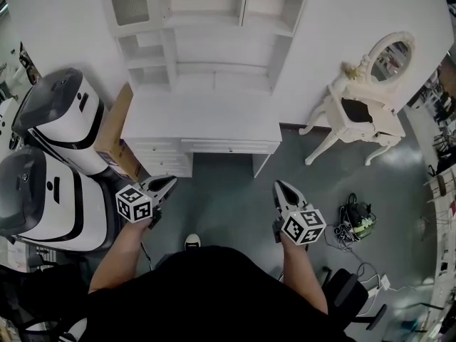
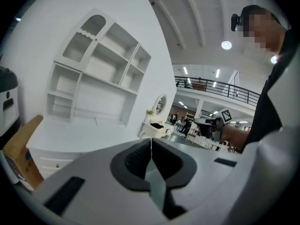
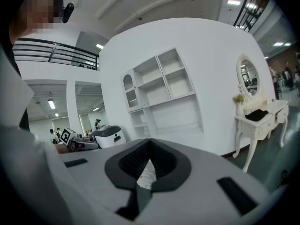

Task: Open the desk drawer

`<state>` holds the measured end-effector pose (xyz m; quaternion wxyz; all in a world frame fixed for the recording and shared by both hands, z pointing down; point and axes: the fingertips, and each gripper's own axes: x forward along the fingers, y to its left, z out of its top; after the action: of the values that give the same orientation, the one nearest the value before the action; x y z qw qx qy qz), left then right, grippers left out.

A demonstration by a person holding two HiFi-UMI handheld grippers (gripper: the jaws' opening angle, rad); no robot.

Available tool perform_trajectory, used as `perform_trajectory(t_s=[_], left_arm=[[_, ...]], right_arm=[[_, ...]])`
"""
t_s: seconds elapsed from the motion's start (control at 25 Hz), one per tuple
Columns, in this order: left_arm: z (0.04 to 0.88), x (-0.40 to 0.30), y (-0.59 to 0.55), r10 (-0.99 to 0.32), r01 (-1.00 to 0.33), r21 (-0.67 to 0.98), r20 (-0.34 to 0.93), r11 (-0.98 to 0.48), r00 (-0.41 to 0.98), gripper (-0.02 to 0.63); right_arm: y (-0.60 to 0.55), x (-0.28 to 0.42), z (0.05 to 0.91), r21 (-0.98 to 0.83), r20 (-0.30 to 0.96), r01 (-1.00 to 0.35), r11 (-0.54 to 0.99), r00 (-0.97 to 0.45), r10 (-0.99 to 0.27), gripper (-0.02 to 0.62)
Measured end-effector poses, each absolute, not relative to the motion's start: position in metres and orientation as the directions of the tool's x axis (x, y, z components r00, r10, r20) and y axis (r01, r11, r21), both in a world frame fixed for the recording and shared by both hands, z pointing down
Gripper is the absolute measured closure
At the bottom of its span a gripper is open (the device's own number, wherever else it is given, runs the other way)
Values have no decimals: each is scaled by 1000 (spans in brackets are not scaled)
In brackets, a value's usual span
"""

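Drawer: the long centre drawer is at 12 o'clock from the person in the head view. It sits just under the desk top and is shut, with its front flush with the desk's front edge.
Desk: the white desk stands against the white wall, with a hutch of open shelves on its back half. A stack of small drawers fills its left end at 11 o'clock, and a single leg carries the right end, leaving knee space between them.
Left gripper: the left gripper has its jaws together with nothing between them. Its tips point at the stack of small drawers and are near it but apart.
Right gripper: the right gripper also has its jaws together and is empty. Its tips point toward the leg and are apart from it.
Open room: grey floor spans the gap between both grippers and the desk front, and the person's shoe is on it at 6 o'clock.
Left edge: a cardboard box leans against the desk's left end. Two white-and-dark machines crowd 9 to 10 o'clock, and the nearer one is just beside the left gripper.
Right edge: a vanity table with an oval mirror stands at 2 o'clock, well apart from the desk. A tangle of cables lies on the floor at 3 o'clock, near the right gripper.
Behind: a dark chair is at 5 o'clock, beside the person's right arm.
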<state>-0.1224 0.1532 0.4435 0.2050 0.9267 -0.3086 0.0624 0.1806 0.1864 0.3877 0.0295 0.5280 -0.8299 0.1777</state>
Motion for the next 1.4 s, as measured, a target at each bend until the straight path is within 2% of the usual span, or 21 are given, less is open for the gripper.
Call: perform_trajectory(t_s=[0.56, 1.04, 1.4], left_arm=[[442, -159, 71, -453, -503, 356, 220, -787, 864, 592], [453, -215, 33, -455, -508, 370, 227, -778, 861, 592], [465, -197, 10, -429, -496, 391, 251, -775, 868, 592]], right_arm=[[129, 131, 383, -234, 260, -924, 303, -360, -896, 594], [89, 96, 385, -207, 264, -940, 272, -321, -910, 593], [62, 119, 398, -222, 292, -949, 223, -283, -913, 592]])
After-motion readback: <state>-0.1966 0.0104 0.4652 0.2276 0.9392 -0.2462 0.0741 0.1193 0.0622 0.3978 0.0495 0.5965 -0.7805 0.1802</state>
